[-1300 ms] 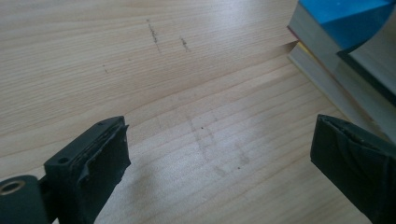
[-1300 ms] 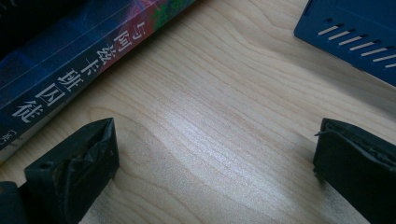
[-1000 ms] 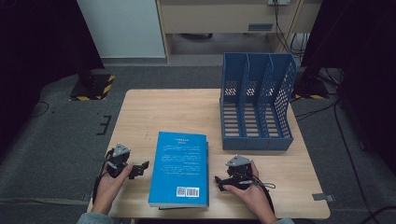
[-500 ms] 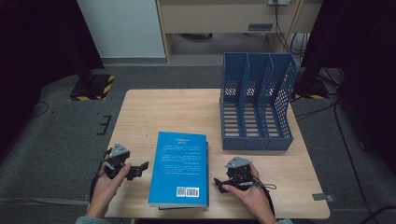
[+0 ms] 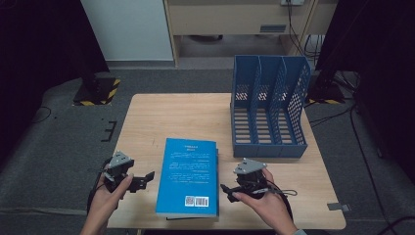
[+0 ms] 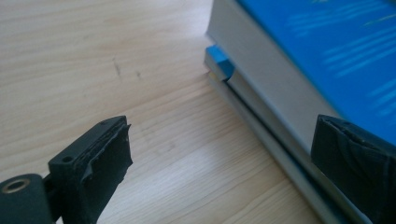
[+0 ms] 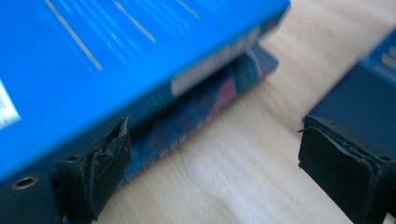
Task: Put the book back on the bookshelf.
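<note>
2 grippers flank the blue book (image 5: 187, 177) at lower centre: left gripper (image 5: 142, 180) jaws apart, right gripper (image 5: 226, 188) jaws apart but just narrowing, nothing gripped; pickup looks imminent.

This looks like a lab or recording room rather than a home. A small wooden bench (image 5: 176, 117) stands alone on grey carpet (image 5: 63, 147), ringed by dark curtains (image 5: 44, 39). Stand feet marked with yellow-black hazard tape (image 5: 95, 91) sit nearby, loose cables (image 5: 298, 34) trail across the floor, and a blue office file rack (image 5: 269, 105) rests on the bench.
</note>
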`<state>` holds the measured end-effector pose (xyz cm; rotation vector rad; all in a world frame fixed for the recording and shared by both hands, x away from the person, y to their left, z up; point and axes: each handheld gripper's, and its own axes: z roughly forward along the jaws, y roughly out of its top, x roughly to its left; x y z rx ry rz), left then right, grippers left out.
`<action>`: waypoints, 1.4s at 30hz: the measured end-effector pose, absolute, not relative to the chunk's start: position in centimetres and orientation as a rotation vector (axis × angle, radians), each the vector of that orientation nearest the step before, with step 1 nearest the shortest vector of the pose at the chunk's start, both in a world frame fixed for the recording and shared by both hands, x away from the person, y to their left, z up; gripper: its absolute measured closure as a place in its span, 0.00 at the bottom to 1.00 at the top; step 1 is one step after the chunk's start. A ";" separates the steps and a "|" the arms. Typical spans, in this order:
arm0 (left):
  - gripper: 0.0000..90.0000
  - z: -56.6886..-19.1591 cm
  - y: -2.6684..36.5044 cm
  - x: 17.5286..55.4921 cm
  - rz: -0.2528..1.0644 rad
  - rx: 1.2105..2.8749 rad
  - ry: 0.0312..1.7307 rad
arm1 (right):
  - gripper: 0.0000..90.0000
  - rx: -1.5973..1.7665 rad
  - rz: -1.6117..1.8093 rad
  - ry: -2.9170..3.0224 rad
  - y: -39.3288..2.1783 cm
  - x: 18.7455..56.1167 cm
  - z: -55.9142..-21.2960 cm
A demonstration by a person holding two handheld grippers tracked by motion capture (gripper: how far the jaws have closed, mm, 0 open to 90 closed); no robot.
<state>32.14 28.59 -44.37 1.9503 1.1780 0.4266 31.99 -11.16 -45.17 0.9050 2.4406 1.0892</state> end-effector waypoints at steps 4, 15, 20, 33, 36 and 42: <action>0.05 -43.5 27.2 32.3 0.378 1.970 1.123 | 0.10 0.855 1.098 2.467 -9.9 32.6 -43.5; 0.15 -44.8 23.1 32.9 0.227 1.995 1.057 | 0.13 0.775 1.160 2.600 -6.8 33.6 -43.6; 0.14 -44.8 22.4 33.2 0.213 2.018 1.060 | 0.10 0.792 1.150 2.635 -6.3 34.1 -43.9; 0.14 -45.1 21.9 34.1 0.188 2.007 1.041 | 0.00 0.850 1.205 2.687 -6.4 35.2 -44.8; 0.12 -45.2 22.0 34.3 0.169 2.006 1.037 | 0.00 0.898 1.194 2.699 -6.5 35.5 -44.9; 0.06 -45.8 22.0 35.1 0.113 1.988 1.047 | 0.00 0.927 1.179 2.702 -6.4 35.7 -44.9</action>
